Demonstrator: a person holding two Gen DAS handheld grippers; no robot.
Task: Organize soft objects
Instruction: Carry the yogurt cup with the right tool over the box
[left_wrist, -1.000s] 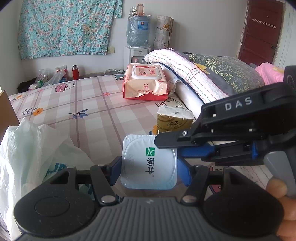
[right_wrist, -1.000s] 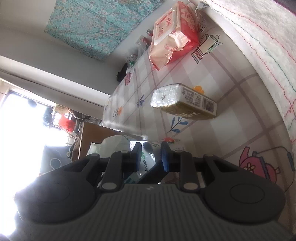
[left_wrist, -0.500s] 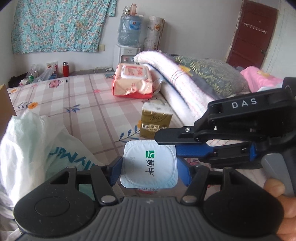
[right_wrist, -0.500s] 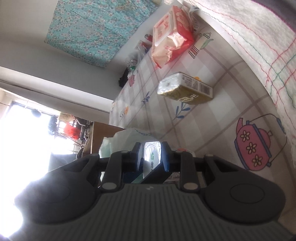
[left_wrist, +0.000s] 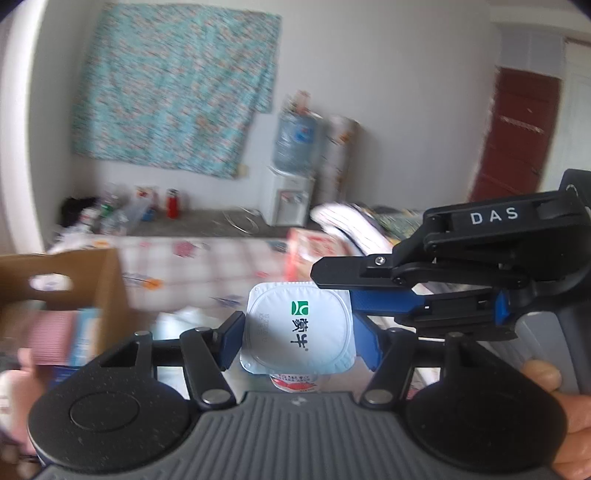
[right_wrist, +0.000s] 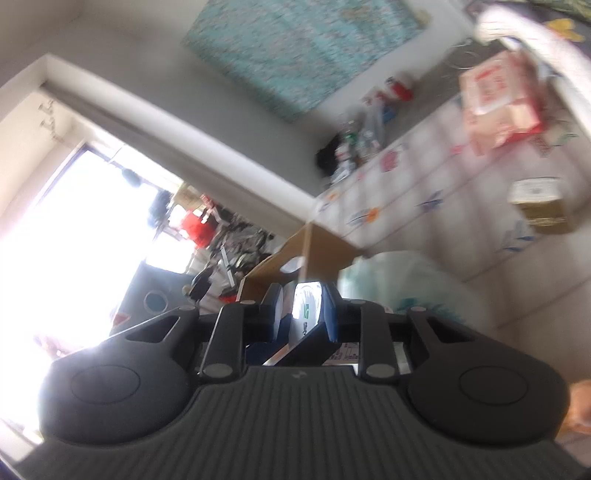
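1. The left gripper is grasping a yogurt cup by its sides, foil lid facing the camera, green logo visible; both blue pads are pressing against the cup.
2. The cup is hanging in the air above the bed, beside the open cardboard box at left.
3. The right gripper is reaching in from the right; its black and blue fingers are lying along the cup's upper right edge.
4. In the right wrist view, the right gripper is nearly clenched. The cup's lid is showing in the narrow gap, but whether the pads are pinching its rim cannot be told.
5. A pink wipes pack and an olive tissue pack are lying on the checked sheet, well apart from the cup.
6. The background is blurring heavily.
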